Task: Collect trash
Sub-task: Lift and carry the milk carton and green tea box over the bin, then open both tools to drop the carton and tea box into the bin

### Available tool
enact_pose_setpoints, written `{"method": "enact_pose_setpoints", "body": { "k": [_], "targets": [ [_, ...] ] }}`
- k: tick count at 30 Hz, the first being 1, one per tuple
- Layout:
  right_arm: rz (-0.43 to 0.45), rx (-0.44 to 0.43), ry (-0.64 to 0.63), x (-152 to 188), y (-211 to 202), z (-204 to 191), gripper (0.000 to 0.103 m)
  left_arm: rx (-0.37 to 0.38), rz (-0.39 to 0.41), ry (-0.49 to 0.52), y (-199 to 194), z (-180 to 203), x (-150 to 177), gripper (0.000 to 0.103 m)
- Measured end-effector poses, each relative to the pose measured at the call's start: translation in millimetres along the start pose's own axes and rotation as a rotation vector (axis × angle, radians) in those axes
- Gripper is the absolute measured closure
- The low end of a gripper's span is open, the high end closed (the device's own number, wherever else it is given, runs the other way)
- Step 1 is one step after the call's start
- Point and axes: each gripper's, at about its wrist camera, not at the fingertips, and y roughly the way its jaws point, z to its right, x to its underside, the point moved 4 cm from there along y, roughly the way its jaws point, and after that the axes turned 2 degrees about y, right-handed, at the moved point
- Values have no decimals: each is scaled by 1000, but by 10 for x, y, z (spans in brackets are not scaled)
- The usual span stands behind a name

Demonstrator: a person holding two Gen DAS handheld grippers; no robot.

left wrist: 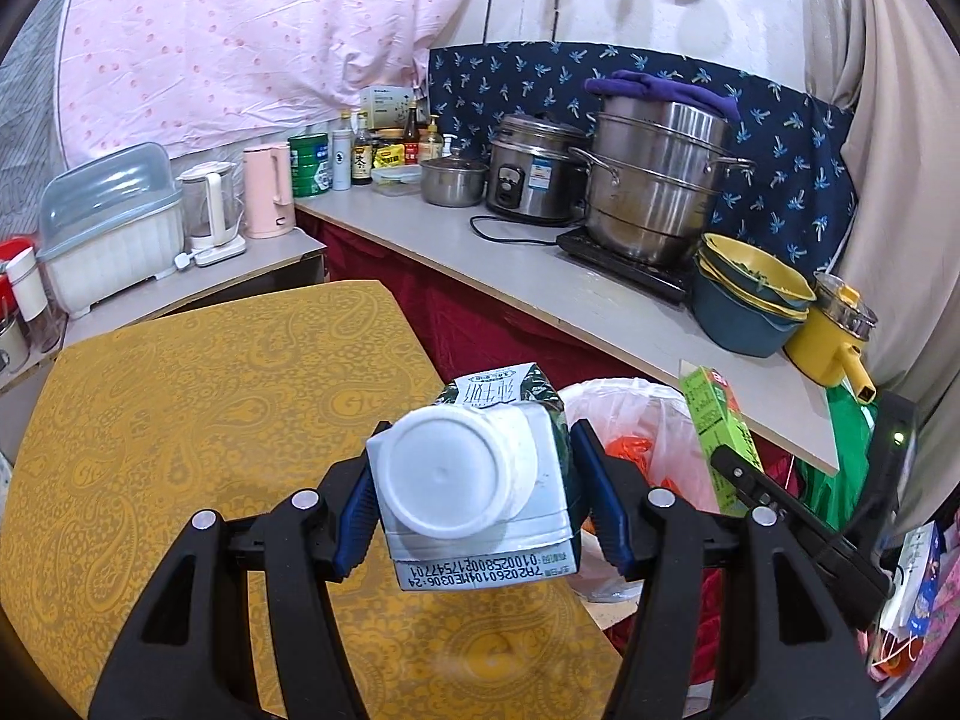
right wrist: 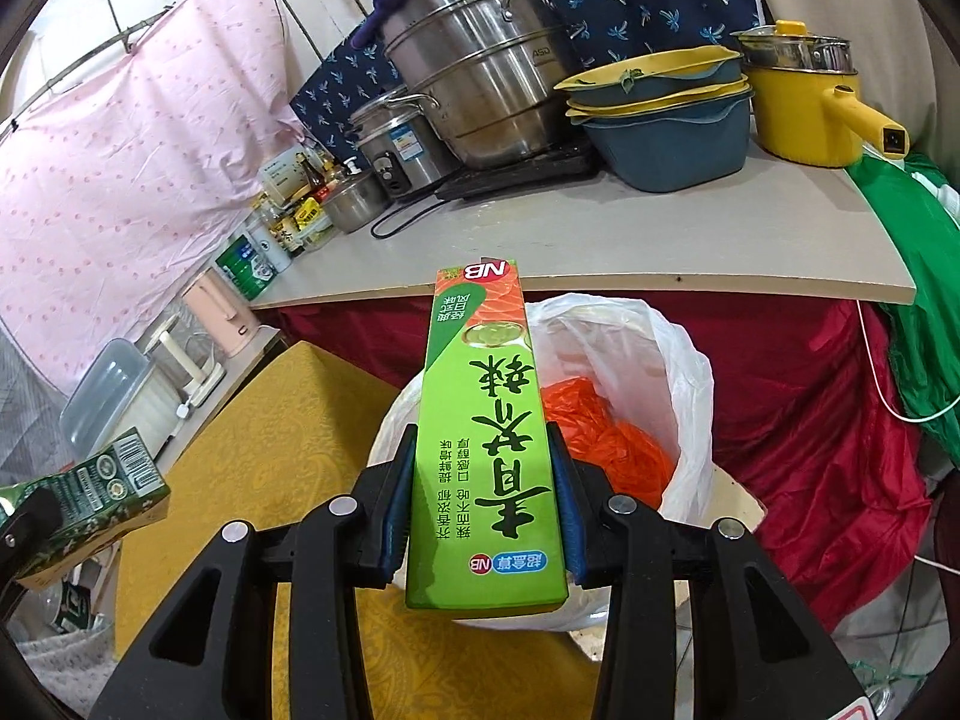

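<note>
Milk carton (left wrist: 474,468) is clamped cap-first in the left gripper (left wrist: 474,504) above the yellow table (left wrist: 180,420). Green box (right wrist: 486,438) is pinched lengthwise by the right gripper (right wrist: 486,516), nearer the bin bag (right wrist: 678,396) ahead, below the counter (right wrist: 600,240).

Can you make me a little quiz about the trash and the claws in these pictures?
1. True or false: the left claw is shut on a milk carton.
2. What is in the right claw? A) a spoon B) a long green box C) a sock
3. Fill in: the bin bag has something crumpled and ______ coloured inside.

Key: 1 true. 2 B. 3 orange; the orange wrapper lies in the white bag, which sits below the counter and beside the yellow table.
</note>
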Motion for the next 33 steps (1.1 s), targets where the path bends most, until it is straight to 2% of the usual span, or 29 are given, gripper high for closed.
{"method": "enact_pose_setpoints", "body": {
  "k": [3, 5, 7, 15, 23, 28, 33],
  "targets": [
    [1, 4, -3, -31, 96, 16, 62, 1, -2, 9, 34, 53, -2, 47],
    [7, 12, -1, -58, 140, 36, 49, 3, -7, 13, 63, 76, 4, 47],
    [19, 8, 10, -77, 130, 54, 46, 5, -12, 16, 96, 105, 7, 47],
    [45, 8, 16, -68, -78, 134, 41, 27, -32, 53, 235, 300, 24, 47],
    [74, 20, 48, -49, -365, 349, 40, 102, -67, 109, 569, 758, 44, 47],
    [81, 48, 61, -51, -418, 510, 39, 146, -97, 135, 817, 1077, 66, 46],
    [81, 66, 85, -58, -399, 632, 38, 151, -122, 142, 1009, 1223, 112, 46]
  ]
}}
